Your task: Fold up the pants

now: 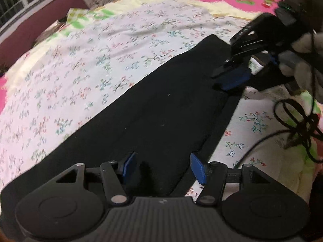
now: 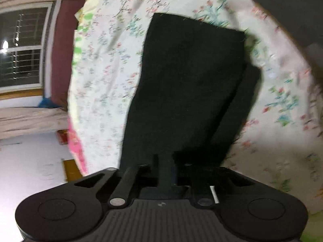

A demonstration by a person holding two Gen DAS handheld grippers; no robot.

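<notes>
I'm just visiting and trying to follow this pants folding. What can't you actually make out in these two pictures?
- Right gripper, left wrist view: blur and black-on-black hide whether its fingers pinch the pants.
- Right wrist view: its fingertips merge into the dark cloth, so the grip is unclear.
- Left gripper, left wrist view: stands open, but its own body hides the near end of the pants.
- Gloved hand, left wrist view: cut off by the right edge.

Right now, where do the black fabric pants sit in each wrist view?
Left wrist: black fabric pants run diagonally from the bottom-left up to the right gripper at upper right.
Right wrist: the pants fill the centre, running up from the gripper body to a squared end near the top.
Shared landmark: white floral bedsheet beneath them, left of the pants in both.
</notes>
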